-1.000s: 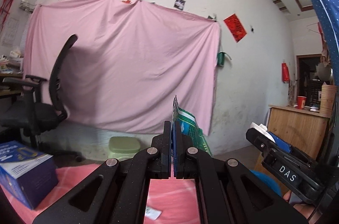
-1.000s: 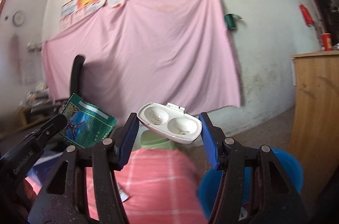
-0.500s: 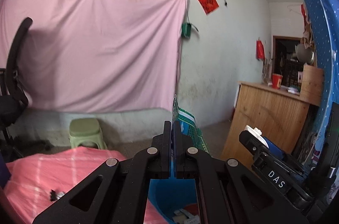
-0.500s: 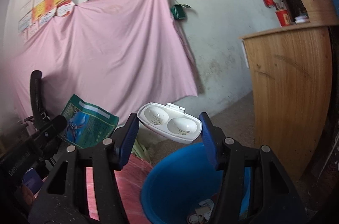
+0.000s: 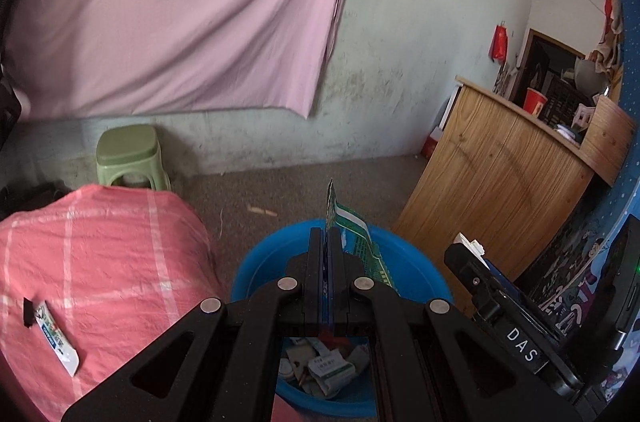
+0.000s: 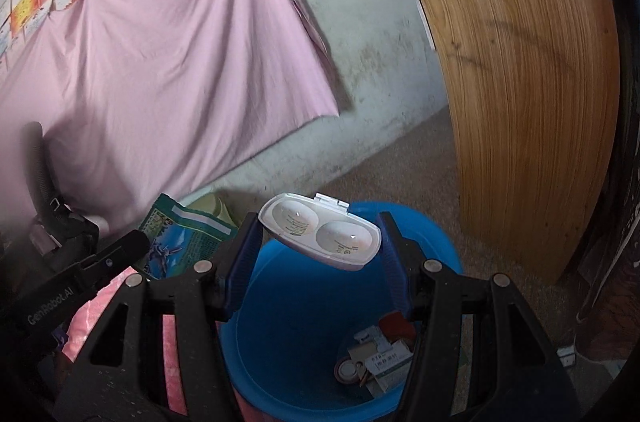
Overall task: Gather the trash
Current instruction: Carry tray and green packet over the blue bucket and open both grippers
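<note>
The left gripper (image 5: 326,254) has its jaws clamped flat on a green snack packet (image 5: 352,234); the right gripper (image 6: 318,242) grips a white two-cup plastic tray (image 6: 320,236) across its ends; both pieces hang over the blue bin (image 6: 304,322), which already holds scraps; neither is dropped yet, and one wrapper (image 5: 56,340) lies near the left edge of the pink-covered tabletop (image 5: 120,262).
</note>
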### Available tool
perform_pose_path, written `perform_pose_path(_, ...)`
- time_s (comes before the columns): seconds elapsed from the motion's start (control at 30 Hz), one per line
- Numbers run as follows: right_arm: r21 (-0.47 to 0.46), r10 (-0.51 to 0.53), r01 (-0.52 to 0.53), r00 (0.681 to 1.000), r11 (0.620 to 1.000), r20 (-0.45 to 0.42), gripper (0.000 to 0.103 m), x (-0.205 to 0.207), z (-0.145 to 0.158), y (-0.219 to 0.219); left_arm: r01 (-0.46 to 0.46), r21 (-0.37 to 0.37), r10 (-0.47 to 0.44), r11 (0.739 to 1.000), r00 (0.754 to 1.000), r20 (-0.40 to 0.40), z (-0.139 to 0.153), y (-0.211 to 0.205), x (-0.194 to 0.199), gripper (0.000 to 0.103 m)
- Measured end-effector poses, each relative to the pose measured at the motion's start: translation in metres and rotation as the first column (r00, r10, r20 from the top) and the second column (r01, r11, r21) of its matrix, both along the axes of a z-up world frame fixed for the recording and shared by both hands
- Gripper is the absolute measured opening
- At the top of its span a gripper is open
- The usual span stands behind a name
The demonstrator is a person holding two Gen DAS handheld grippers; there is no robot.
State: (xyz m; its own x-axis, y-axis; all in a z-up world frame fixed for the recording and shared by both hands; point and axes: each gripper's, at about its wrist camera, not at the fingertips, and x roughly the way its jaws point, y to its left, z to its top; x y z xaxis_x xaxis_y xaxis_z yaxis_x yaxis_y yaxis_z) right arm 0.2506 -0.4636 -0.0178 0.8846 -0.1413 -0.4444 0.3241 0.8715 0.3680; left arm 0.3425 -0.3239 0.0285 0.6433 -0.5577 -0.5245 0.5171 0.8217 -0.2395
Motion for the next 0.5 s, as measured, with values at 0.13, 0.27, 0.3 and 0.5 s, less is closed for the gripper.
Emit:
perform_pose_path(0.13, 0.007, 0.019, -0.018, 0.999, 1.0, -0.03, 0.073, 0.006, -0.006, 0.001, -0.006, 0.016, 0.007, 1.0, 0.999, -0.04, -0.009, -0.002, 0.005, 0.0)
perform_pose_path(0.27, -0.003, 0.031, -0.031, 0.998, 1.0, -0.049, 0.073, 0.01, -0.008, 0.005, -0.036, 0.057, 0.039, 0.998, 0.998, -0.056, -0.016, -0.001, 0.008, 0.0)
perform_pose_path(0.3, -0.004, 0.033, -0.033, 0.998, 0.999, -0.057, 0.073, 0.011, -0.008, 0.006, -0.044, 0.078, 0.049, 0.996, 0.997, -0.059, -0.017, -0.002, 0.009, 0.001)
perform_pose_path(0.5, -0.009, 0.033, -0.034, 0.995, 0.999, -0.099, 0.073, 0.018, -0.013, 0.003, -0.063, 0.104, 0.073, 0.993, 0.993, -0.091, -0.025, 0.002, 0.014, 0.009)
